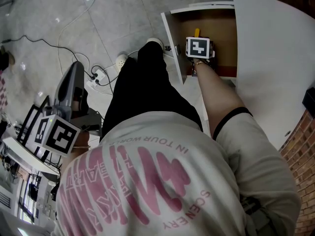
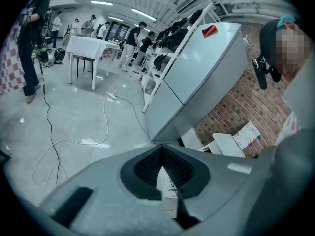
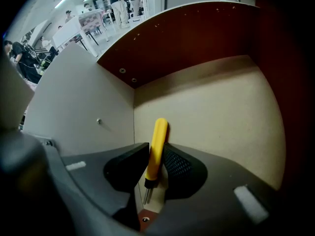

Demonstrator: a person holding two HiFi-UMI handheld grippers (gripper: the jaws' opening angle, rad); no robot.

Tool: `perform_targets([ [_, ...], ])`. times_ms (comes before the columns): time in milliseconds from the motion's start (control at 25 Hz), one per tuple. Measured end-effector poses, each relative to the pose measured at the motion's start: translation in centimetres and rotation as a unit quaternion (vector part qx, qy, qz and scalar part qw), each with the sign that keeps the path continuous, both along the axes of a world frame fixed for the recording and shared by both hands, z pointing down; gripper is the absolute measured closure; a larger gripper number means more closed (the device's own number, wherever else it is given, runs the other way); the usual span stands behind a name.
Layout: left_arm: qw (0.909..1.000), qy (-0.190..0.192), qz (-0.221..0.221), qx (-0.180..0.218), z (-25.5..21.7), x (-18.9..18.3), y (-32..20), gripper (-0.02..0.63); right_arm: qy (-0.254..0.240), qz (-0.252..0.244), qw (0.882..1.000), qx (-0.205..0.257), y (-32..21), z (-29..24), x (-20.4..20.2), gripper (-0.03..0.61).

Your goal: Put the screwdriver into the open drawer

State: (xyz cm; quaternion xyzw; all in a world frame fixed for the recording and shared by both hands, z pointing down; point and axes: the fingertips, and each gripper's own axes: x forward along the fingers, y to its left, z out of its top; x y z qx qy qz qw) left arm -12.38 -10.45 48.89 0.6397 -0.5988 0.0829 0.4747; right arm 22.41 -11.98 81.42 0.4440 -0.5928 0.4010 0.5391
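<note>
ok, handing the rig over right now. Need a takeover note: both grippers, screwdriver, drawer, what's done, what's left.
Right gripper: points down inside the open drawer, jaws on the yellow handle of the screwdriver, no gap visible.
Left gripper: jaws together, empty, held off to the side, away from the drawer.
Done: screwdriver is inside the drawer, handle end at or near the floor; contact can't be told.
Left: let go of it and lift the gripper out.

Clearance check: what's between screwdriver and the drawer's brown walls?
Only bare drawer floor, per the right gripper view; the screwdriver stands between the jaws of the right gripper.
</note>
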Motion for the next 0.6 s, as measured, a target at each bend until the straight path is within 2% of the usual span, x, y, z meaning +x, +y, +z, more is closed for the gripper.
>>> perform_targets([
  [240, 1.0, 0.002, -0.005, -0.006, 0.8, -0.2, 0.4, 0.609, 0.019, -0.012, 1.0, -0.015, 0.9, -0.3, -0.3, 0.446],
  [400, 0.9998, 0.011, -0.014, -0.012, 1.5, -0.2, 1.0, 0.609, 0.025, -0.03, 0.999, 0.007, 0.4, 0.2, -0.2, 0.443],
  [600, 0.9996, 0.012, -0.021, -0.013, 1.7, -0.4, 1.3, 0.609, 0.03, -0.029, 0.999, 0.012, 0.4, 0.5, -0.1, 0.441],
])
